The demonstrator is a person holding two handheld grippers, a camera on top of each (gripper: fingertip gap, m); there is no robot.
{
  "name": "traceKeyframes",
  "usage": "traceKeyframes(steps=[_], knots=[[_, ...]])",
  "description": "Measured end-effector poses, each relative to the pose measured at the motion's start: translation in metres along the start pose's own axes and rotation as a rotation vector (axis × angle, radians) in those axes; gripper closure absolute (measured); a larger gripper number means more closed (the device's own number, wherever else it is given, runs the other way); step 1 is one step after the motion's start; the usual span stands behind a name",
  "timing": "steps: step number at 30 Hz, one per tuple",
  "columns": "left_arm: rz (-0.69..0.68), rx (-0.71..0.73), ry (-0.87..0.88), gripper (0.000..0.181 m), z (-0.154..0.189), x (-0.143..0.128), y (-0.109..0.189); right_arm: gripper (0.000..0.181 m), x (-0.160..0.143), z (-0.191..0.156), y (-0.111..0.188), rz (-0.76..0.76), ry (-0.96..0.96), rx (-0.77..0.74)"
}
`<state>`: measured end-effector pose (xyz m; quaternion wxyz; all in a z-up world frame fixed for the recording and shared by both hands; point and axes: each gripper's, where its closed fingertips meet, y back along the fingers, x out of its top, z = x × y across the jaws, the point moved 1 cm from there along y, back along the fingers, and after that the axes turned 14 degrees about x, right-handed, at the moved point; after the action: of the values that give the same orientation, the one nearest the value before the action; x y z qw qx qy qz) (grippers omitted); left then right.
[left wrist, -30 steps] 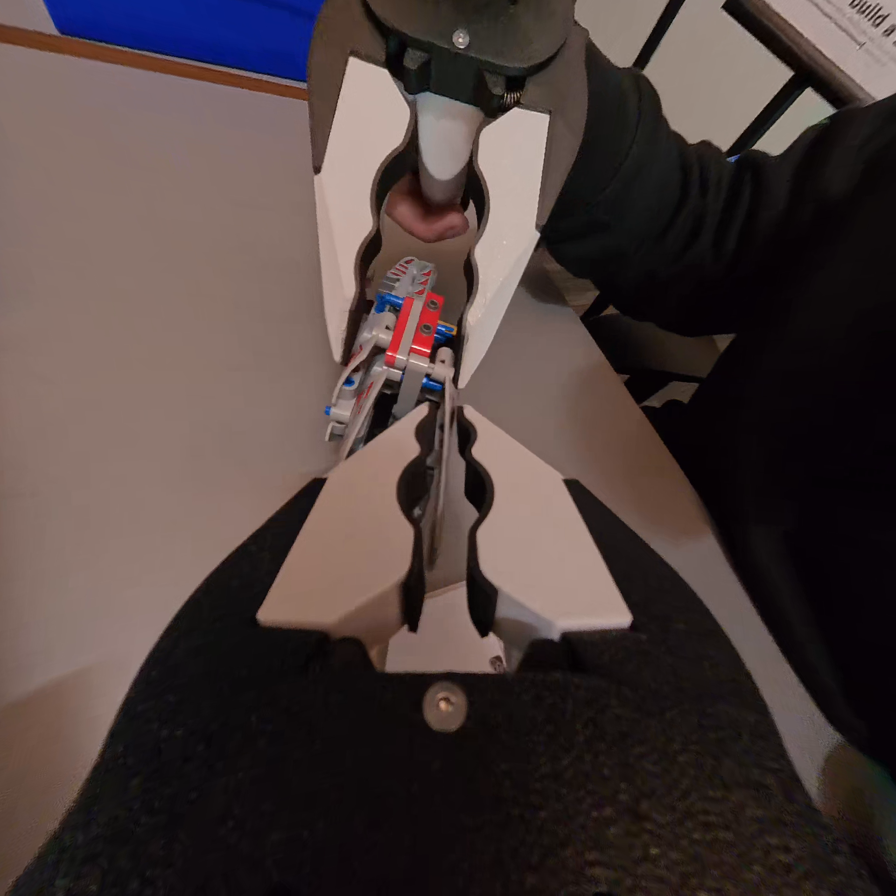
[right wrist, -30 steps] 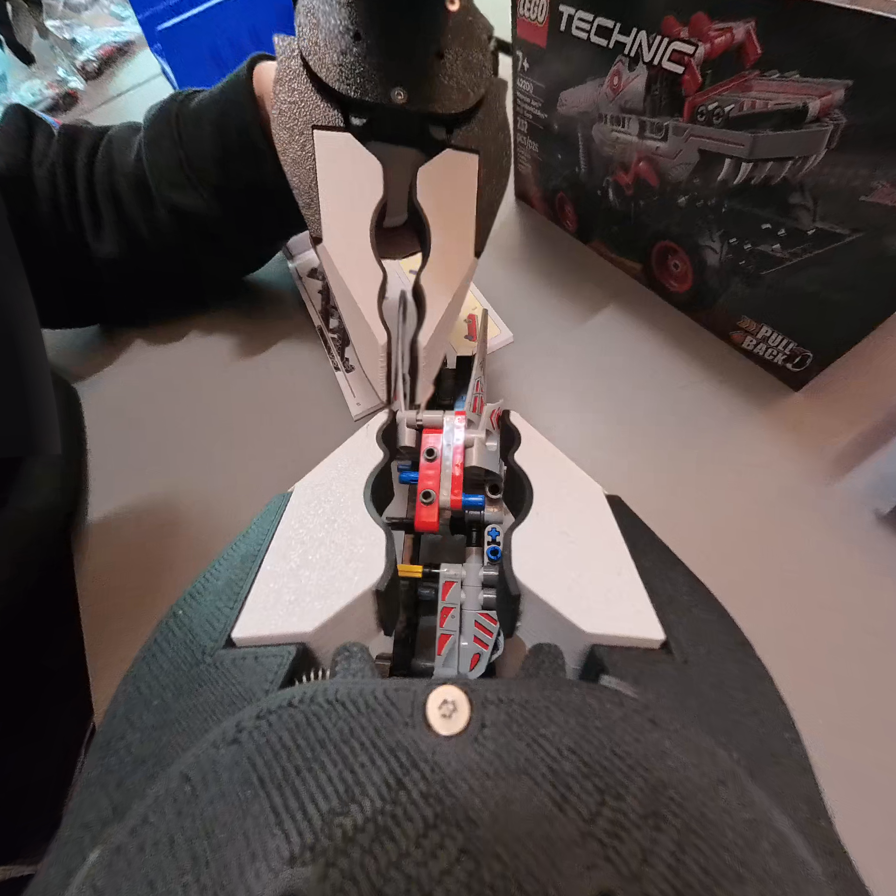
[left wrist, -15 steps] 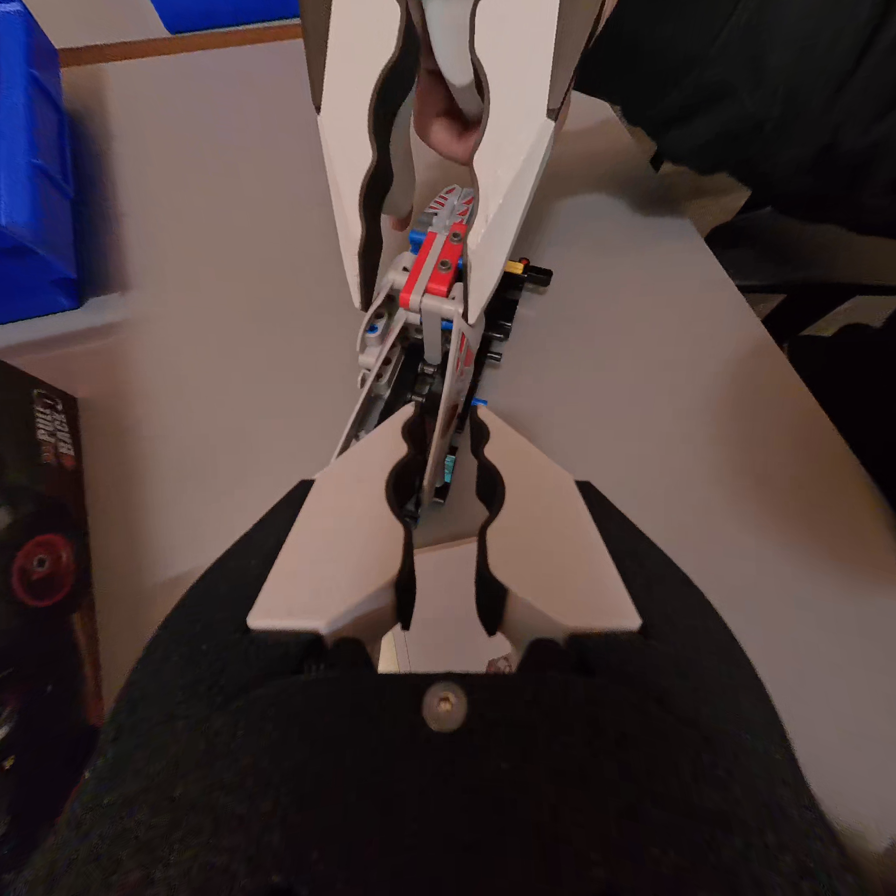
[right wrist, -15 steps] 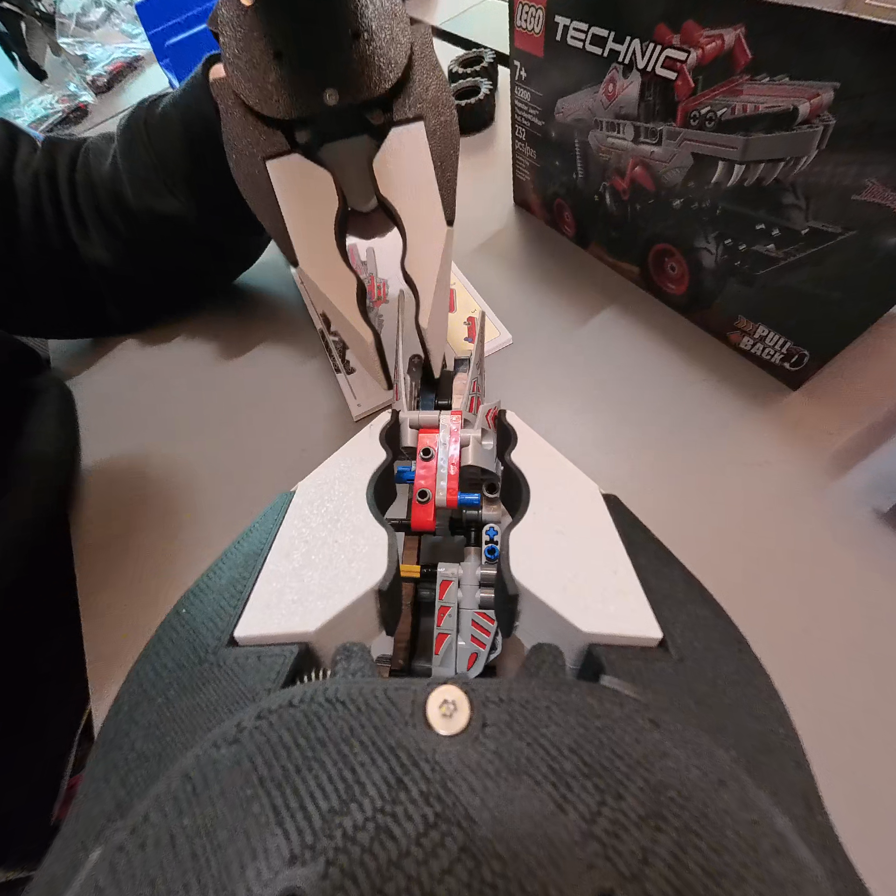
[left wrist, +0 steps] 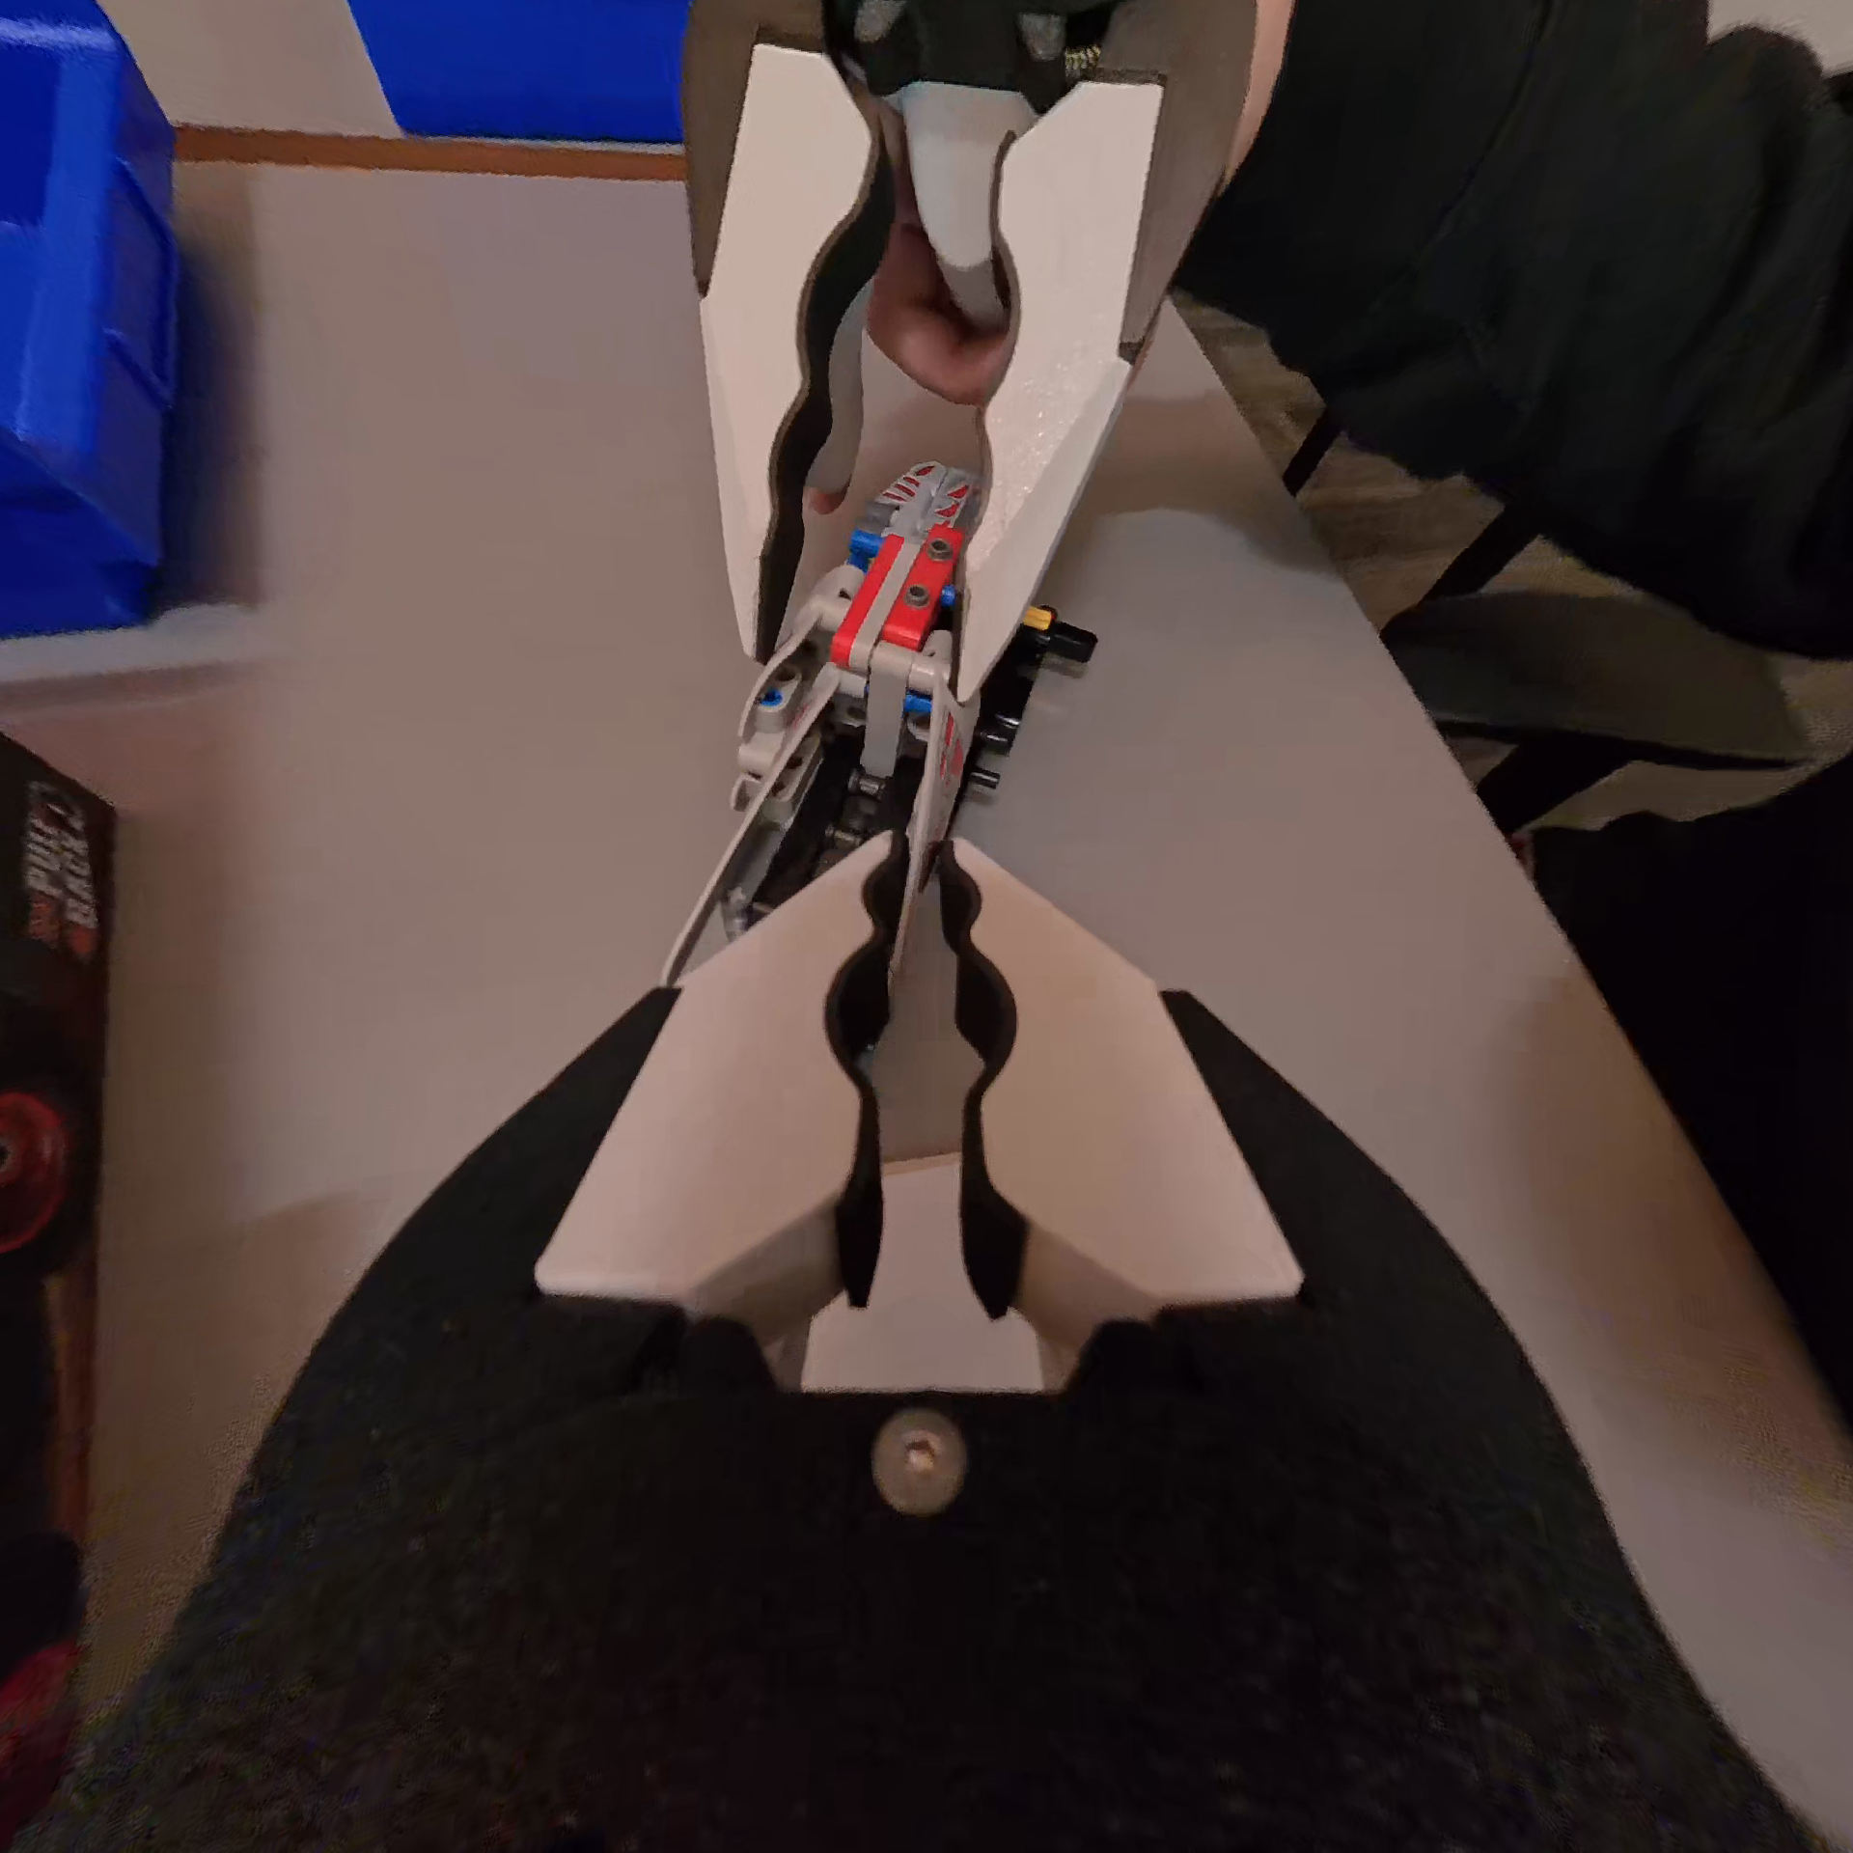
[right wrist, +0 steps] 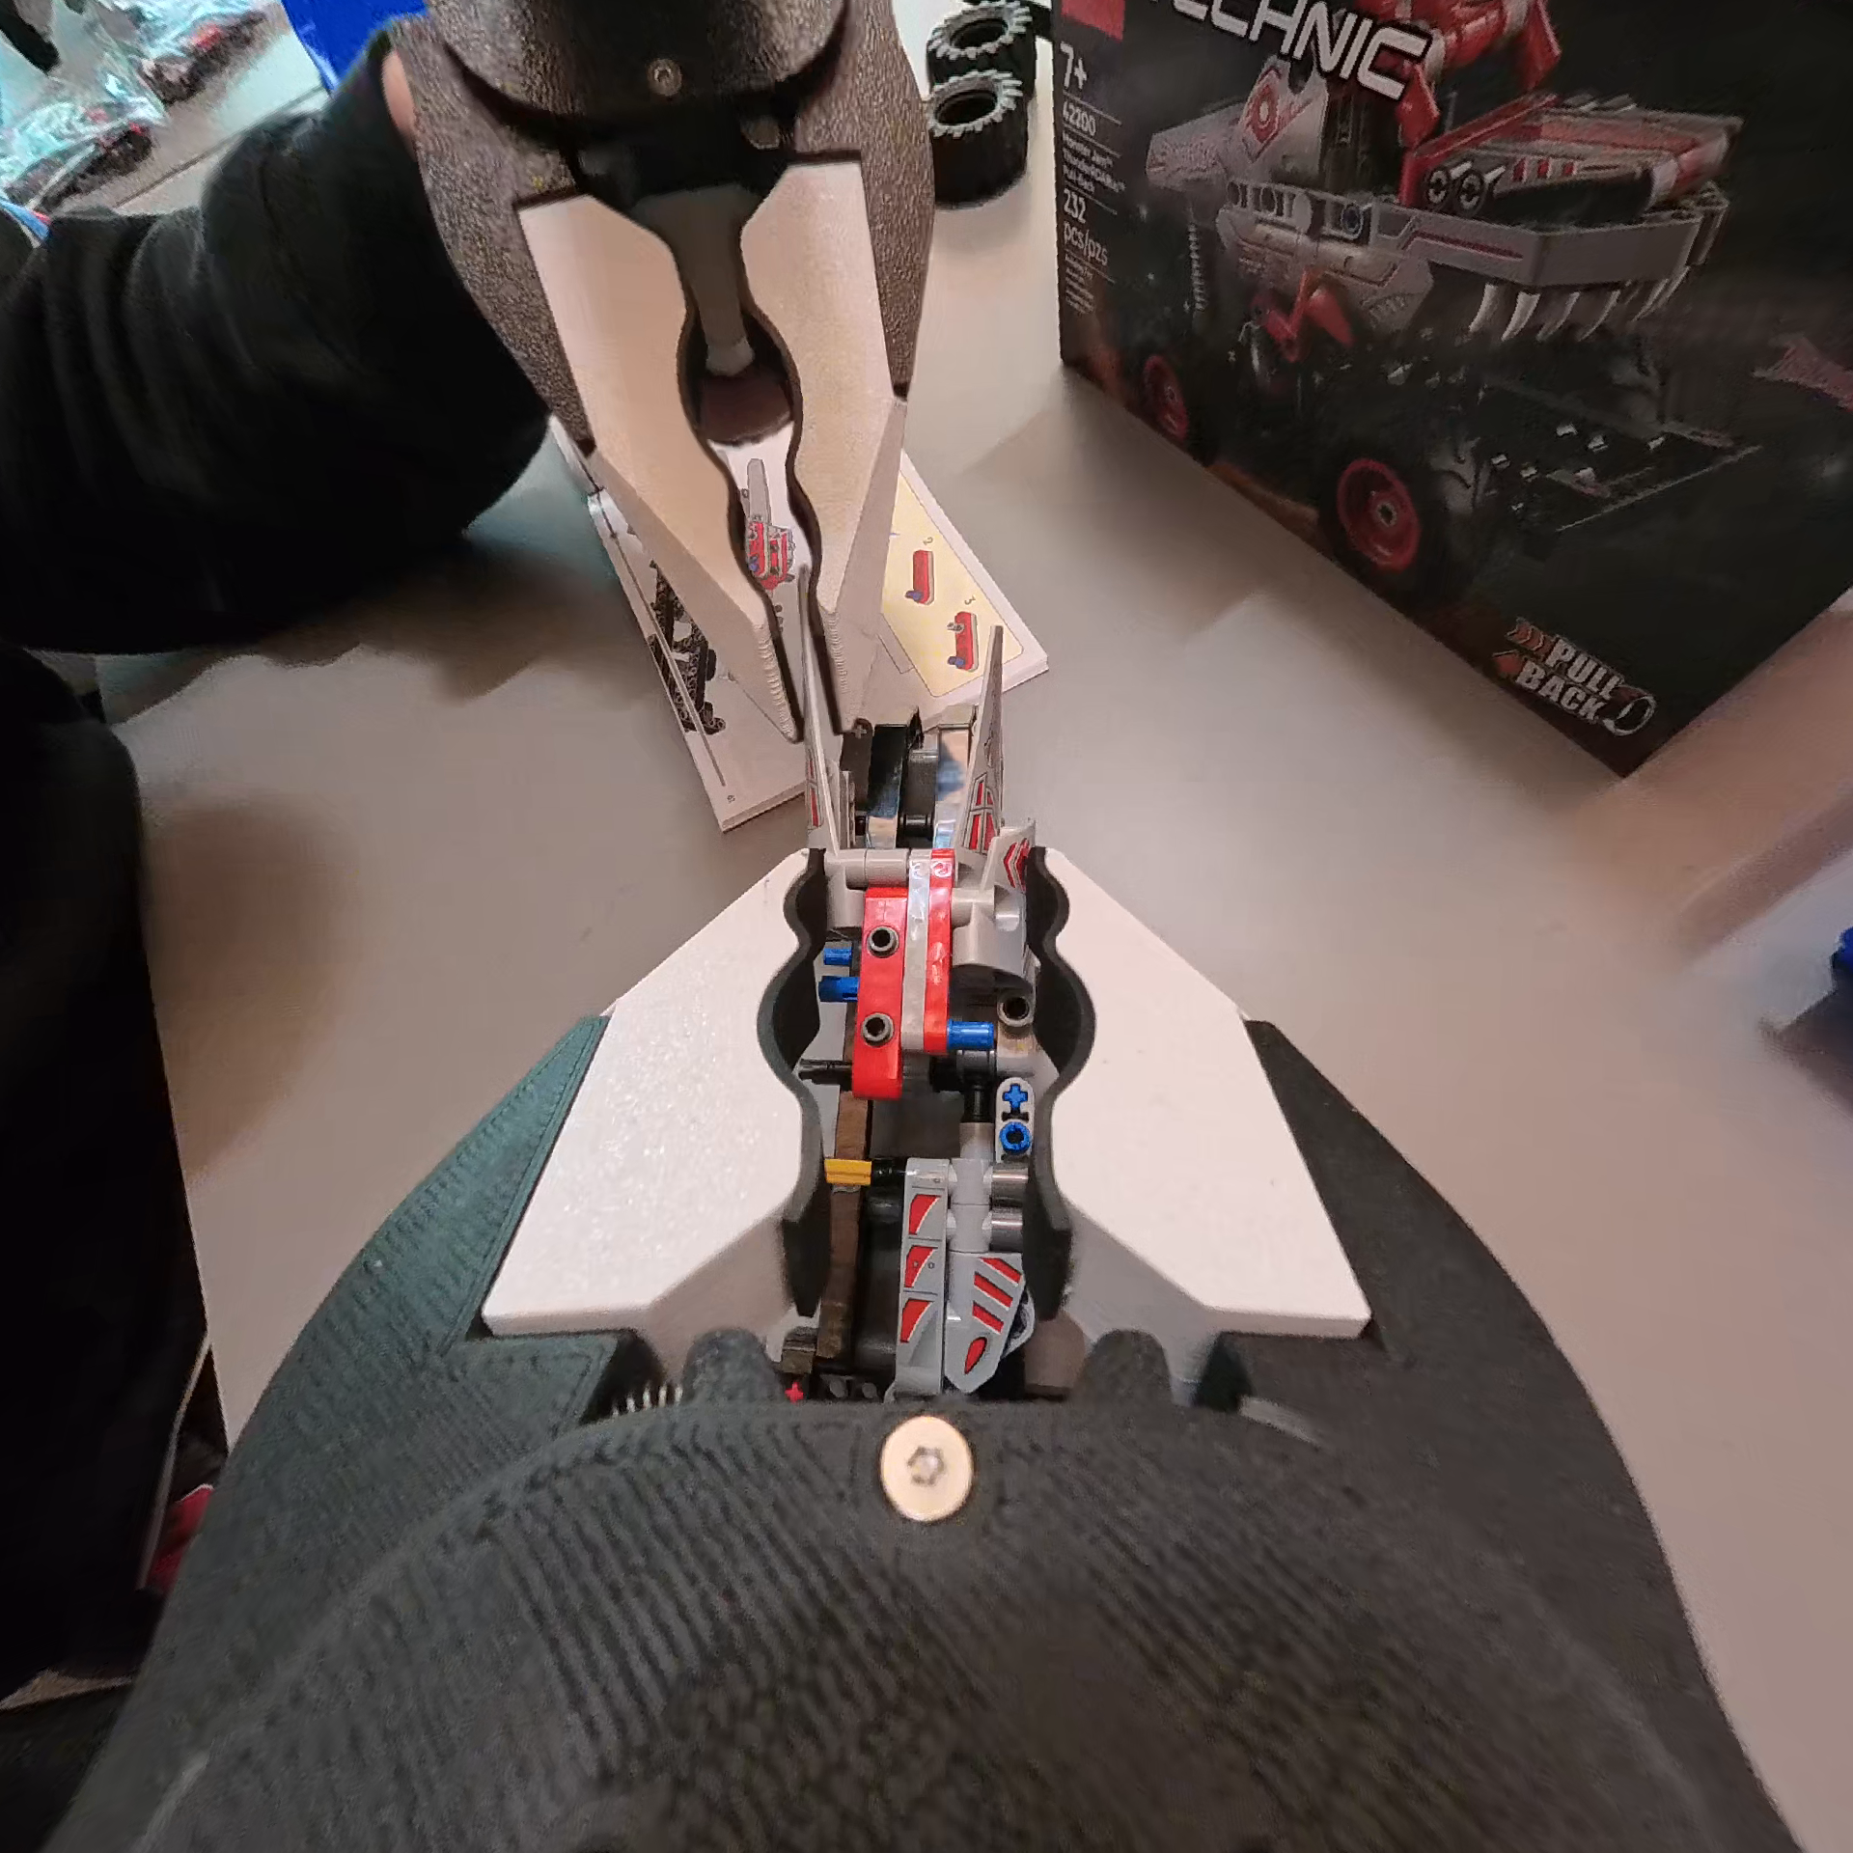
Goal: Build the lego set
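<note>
My right claw (right wrist: pixel 928 1053) clamps the grey, red and black brick model (right wrist: pixel 922 1013) steady; at twelve o'clock, my left claw (right wrist: pixel 807 692) pinches its thin grey fin (right wrist: pixel 814 702), probably seating it.

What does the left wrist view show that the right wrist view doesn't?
Left wrist view only: a blue bin at left and the table's wooden back edge.

Right wrist view only: the instruction booklet, two black tyres and bagged parts at top left.

Both: the grey-and-red lego model, gripped along its body by the right tool, the left tool pinching its thin grey panel, the set's box and the grey table.
</note>
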<state>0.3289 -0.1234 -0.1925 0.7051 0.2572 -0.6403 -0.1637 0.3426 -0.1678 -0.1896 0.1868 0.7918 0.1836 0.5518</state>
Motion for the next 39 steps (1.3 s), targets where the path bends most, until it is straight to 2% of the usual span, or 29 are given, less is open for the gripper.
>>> traceKeyframes(steps=[1,5,12,13,15,18,22,25,27,30,34,39], knots=[[-0.008,-0.015,0.043,0.179,0.001,0.0,0.0,0.142,0.0,0.0,0.0,0.005,-0.003,0.001],[-0.027,-0.045,0.16,0.18,0.003,0.002,-0.002,0.142,-0.001,0.001,0.003,0.027,-0.016,-0.008],[-0.024,-0.045,0.141,0.181,0.008,0.002,-0.007,0.134,-0.005,0.003,0.008,0.005,0.0,-0.046],[-0.022,-0.042,0.144,0.181,0.008,0.003,-0.007,0.131,-0.005,0.004,0.01,-0.005,-0.007,-0.068],[-0.014,-0.03,0.163,0.181,0.006,0.005,-0.008,0.114,-0.006,0.005,0.014,-0.053,0.019,-0.152],[-0.01,-0.033,0.191,0.181,0.007,0.006,-0.011,0.105,-0.008,-0.002,0.02,-0.17,0.166,-0.334],[-0.021,-0.061,0.193,0.18,0.013,0.005,-0.014,0.118,-0.005,-0.012,0.005,-0.288,0.477,-0.575],[-0.026,-0.059,0.177,0.174,0.013,0.004,-0.014,0.121,-0.017,0.0,0.005,-0.451,0.584,-0.74],[-0.005,-0.054,0.174,0.172,0.01,0.007,-0.009,0.131,-0.018,0.002,0.002,-0.457,0.634,-0.766],[0.006,-0.043,0.159,0.164,0.002,0.007,0.005,0.131,-0.018,0.003,0.001,-0.462,0.644,-0.775],[-0.003,0.045,0.136,0.162,-0.02,-0.001,0.022,0.132,-0.019,0.002,0.001,-0.473,0.667,-0.793],[-0.033,-0.014,0.093,0.164,-0.01,-0.01,0.021,0.132,-0.02,0.001,0.001,-0.475,0.689,-0.823]])
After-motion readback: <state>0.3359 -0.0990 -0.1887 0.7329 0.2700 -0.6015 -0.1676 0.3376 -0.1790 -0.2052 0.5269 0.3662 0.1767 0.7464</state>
